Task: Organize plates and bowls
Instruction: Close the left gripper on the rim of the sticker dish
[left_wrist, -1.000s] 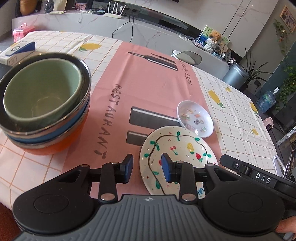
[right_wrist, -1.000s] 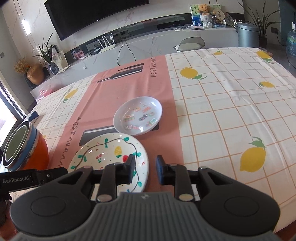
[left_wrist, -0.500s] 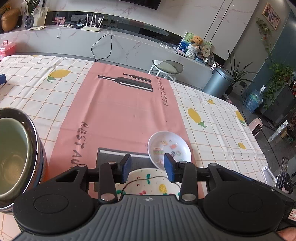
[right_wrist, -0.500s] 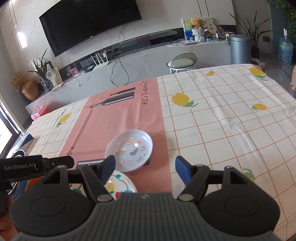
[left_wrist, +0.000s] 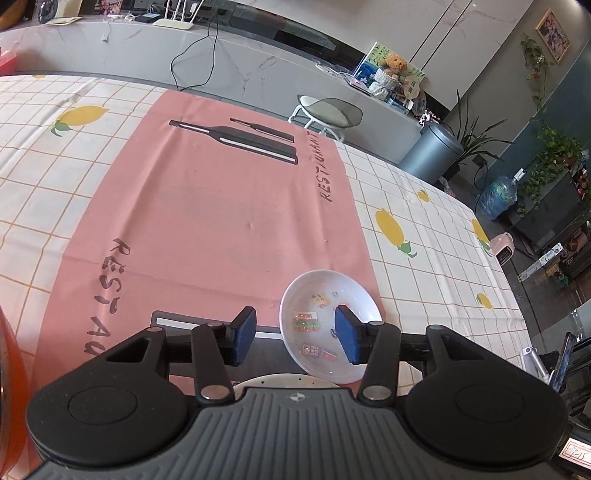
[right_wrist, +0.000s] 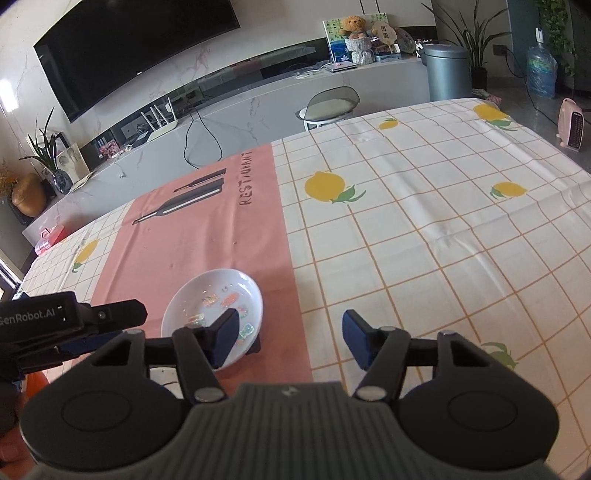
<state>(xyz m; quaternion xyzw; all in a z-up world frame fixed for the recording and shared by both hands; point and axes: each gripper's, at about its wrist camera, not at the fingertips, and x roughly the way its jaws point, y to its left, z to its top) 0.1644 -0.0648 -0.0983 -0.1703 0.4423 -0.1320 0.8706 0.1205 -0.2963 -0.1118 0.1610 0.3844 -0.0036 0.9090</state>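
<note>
The left tool (left_wrist: 293, 338) is held with its blue pads apart, just widened, nothing clamped; the small white ceramic dish with coloured stickers (left_wrist: 325, 341) is seen just ahead, behind its right pad, on the pink runner of the tabletop (left_wrist: 207, 221). The right tool (right_wrist: 288, 341) is likewise parted though lately narrowed, empty, that dish (right_wrist: 210, 304) ahead to its left.
</note>
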